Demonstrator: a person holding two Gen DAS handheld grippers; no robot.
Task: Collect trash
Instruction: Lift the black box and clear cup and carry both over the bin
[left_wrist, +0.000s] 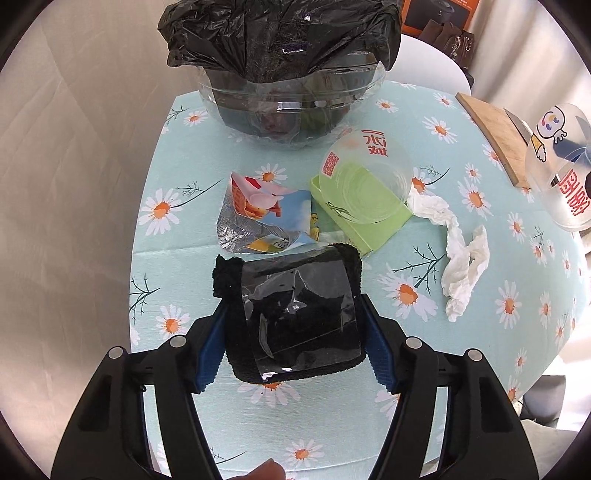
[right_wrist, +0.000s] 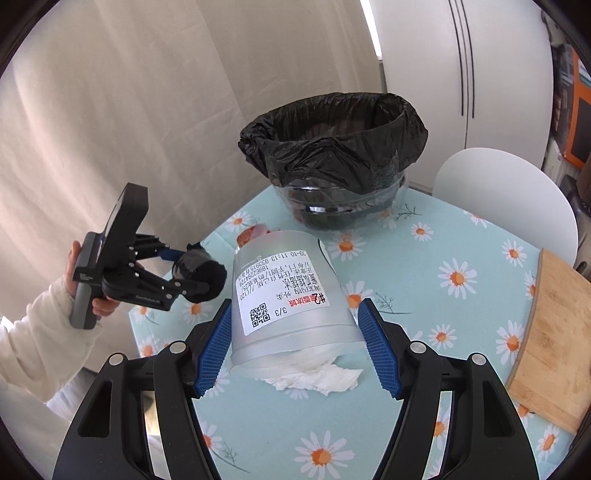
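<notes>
Two grippers are loaded, we note. The left gripper (left_wrist: 291, 325) is clamped across a black fuzzy roll wrapped in clear film (left_wrist: 295, 314), blue pads pressing its two sides; from the right wrist view the roll hangs clear of the table, off its left edge. The right gripper (right_wrist: 295, 332) has its jaws closed on a frosted plastic cup (right_wrist: 291, 295) with a printed delivery label, mouth towards the camera; the left pad lies on the cup wall, contact at the right pad is less clear. A crumpled white tissue (right_wrist: 317, 376) shows at the cup's mouth; whether it sits inside or on the cloth below, we cannot tell.

Outward from the left gripper, on the daisy tablecloth (left_wrist: 177, 266): a torn snack wrapper (left_wrist: 258, 218), then a second clear cup on a green carton (left_wrist: 362, 199), a twisted tissue (left_wrist: 461, 258) towards the right edge, and a wooden board (left_wrist: 498, 136) at the far right.

Key relation: the clear bin lined with a black bag (right_wrist: 332, 155) stands at the far edge, straight ahead of both grippers and above their level. The right gripper looks nearer. We judge both loads must rise over the rim before release.
</notes>
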